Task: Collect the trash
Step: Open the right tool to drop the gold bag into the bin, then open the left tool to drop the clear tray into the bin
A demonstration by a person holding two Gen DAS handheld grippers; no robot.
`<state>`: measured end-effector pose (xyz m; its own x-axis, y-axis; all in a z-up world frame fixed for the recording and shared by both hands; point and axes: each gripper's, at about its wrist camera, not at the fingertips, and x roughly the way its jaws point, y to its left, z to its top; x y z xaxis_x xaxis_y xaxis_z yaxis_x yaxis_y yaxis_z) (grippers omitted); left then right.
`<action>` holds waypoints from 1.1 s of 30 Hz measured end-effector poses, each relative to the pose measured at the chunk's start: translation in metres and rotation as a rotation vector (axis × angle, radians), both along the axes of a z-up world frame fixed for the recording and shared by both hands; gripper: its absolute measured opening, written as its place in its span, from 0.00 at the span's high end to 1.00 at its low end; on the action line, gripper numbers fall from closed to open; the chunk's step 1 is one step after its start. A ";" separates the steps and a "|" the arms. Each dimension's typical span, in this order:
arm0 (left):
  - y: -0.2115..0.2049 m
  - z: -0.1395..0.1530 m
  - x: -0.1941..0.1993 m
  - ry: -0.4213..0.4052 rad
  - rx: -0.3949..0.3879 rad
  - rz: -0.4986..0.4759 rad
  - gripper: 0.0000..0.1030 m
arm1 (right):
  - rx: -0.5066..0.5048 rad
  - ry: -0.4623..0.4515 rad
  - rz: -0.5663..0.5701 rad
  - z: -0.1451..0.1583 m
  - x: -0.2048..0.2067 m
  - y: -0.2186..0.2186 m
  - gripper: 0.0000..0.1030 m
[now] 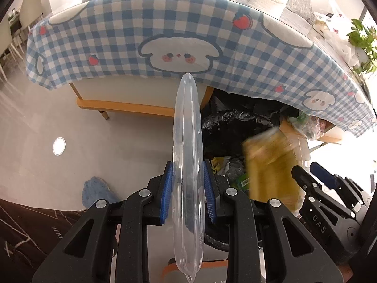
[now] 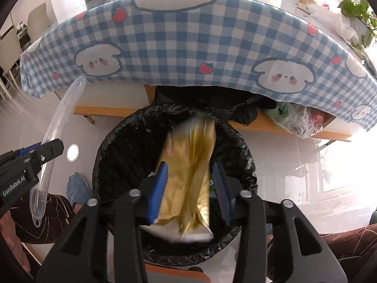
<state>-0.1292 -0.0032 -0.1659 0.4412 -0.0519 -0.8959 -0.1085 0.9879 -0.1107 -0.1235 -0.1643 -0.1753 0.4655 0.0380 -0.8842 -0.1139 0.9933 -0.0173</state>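
Note:
My left gripper (image 1: 188, 188) is shut on a clear plastic lid (image 1: 188, 165) held edge-on, left of the bin; the lid also shows in the right wrist view (image 2: 59, 122). My right gripper (image 2: 191, 188) is open above the black-lined trash bin (image 2: 113, 146). A gold foil wrapper (image 2: 188, 165), motion-blurred, sits between its spread fingers over the bin mouth, touching the left pad; it also shows in the left wrist view (image 1: 271, 165). The bin (image 1: 226, 132) holds other wrappers.
A table with a blue checked tablecloth (image 1: 165, 35) overhangs behind the bin. Plastic bags (image 2: 297, 120) lie on a wooden shelf under the table. A blue slipper (image 1: 96, 191) and my patterned trouser legs are near the bin. A plant (image 1: 362, 37) stands far right.

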 end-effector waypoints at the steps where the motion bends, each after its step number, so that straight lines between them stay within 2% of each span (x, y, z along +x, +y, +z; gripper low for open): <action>1: -0.002 0.000 0.000 0.000 0.000 -0.002 0.76 | -0.001 -0.003 -0.008 0.000 0.001 -0.003 0.54; 6: -0.016 -0.005 0.001 0.011 -0.011 -0.027 0.76 | 0.005 -0.012 -0.050 0.003 0.005 -0.023 0.30; 11: -0.032 -0.011 0.004 0.018 -0.012 -0.056 0.76 | 0.007 -0.041 -0.095 0.006 0.007 -0.050 0.15; 26: -0.102 -0.031 0.018 0.050 -0.006 -0.148 0.76 | -0.032 -0.009 -0.220 0.001 0.007 -0.130 0.13; 33: -0.124 -0.043 0.026 0.067 0.002 -0.183 0.76 | -0.030 0.003 -0.266 -0.004 0.002 -0.149 0.13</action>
